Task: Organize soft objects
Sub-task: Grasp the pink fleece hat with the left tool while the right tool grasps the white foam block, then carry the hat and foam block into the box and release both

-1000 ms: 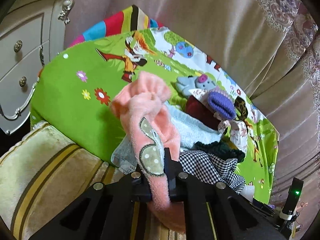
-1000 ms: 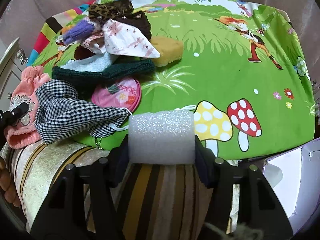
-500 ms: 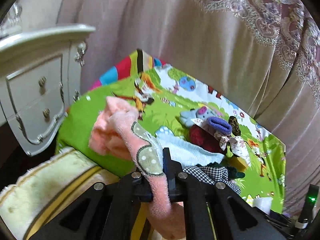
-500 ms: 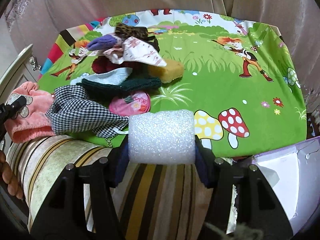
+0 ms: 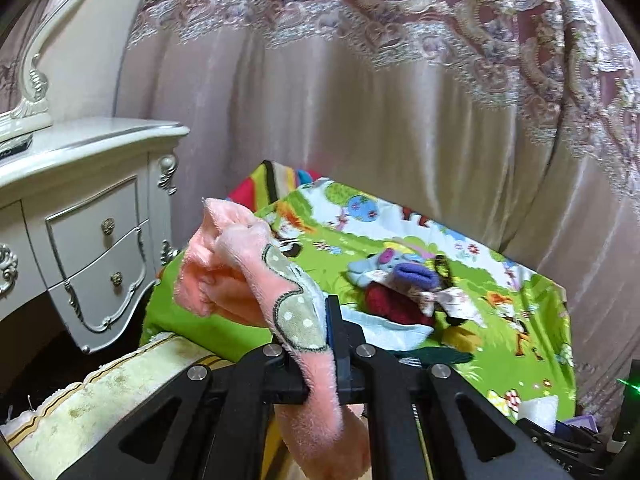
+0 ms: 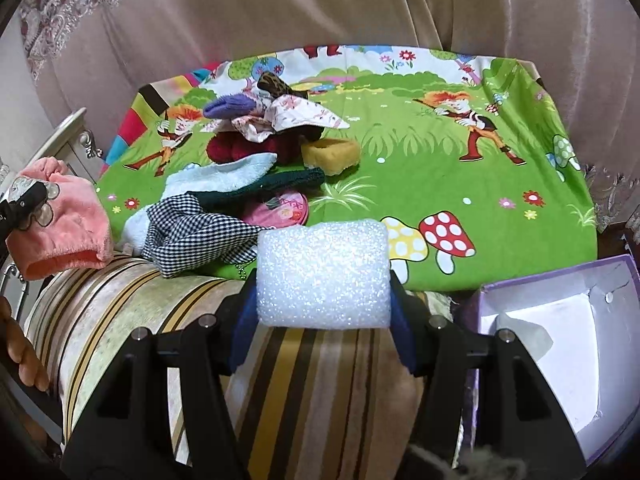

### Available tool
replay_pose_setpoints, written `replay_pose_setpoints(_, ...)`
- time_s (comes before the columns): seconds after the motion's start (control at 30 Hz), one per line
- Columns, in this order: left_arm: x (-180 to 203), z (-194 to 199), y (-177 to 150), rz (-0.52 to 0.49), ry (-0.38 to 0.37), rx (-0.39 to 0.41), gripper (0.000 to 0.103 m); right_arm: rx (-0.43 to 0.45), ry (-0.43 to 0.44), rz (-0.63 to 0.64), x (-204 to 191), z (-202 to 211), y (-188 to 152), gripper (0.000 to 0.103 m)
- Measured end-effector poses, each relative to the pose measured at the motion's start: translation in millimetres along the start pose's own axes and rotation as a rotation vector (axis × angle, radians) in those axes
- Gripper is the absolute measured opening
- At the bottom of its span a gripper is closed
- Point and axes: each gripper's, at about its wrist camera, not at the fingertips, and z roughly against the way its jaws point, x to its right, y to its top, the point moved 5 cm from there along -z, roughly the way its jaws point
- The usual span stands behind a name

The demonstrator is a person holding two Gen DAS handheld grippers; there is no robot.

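Note:
My left gripper (image 5: 316,344) is shut on a pink fleece cloth (image 5: 240,276) with a grey spotted patch, lifted clear of the bed; the same pink cloth (image 6: 60,224) shows at the left of the right wrist view. My right gripper (image 6: 323,280) is shut on a white foam block (image 6: 323,274), held above the striped cushion (image 6: 120,312). A pile of soft things lies on the green cartoon sheet (image 6: 440,152): a checked cloth (image 6: 192,232), a light blue towel (image 6: 224,176), a dark green knit (image 6: 276,184), a purple sock (image 6: 232,106), a yellow sponge (image 6: 332,152).
A white carved dresser (image 5: 88,240) stands left of the bed. Pink curtains (image 5: 360,120) hang behind it. An open purple box (image 6: 560,340) with a white inside sits at the lower right. A person's fingers (image 6: 20,356) show at the far left edge.
Both grippers have risen and drawn back from the bed. The left one has tilted up, so more curtain and dresser show, with the pink cloth still in it. The foam block stays gripped.

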Motion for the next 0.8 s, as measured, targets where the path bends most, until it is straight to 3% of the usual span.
replay_pose_setpoints(0.47,75,29,-19,-0.086,-0.244,-0.092,0.007,0.063,0.000,-0.034,18,48,-12,0.062)
replay_pose_setpoints(0.8,139,38,-40,-0.144,-0.412,-0.199,0.007,0.102,-0.063,-0.111,68,80,-24,0.062)
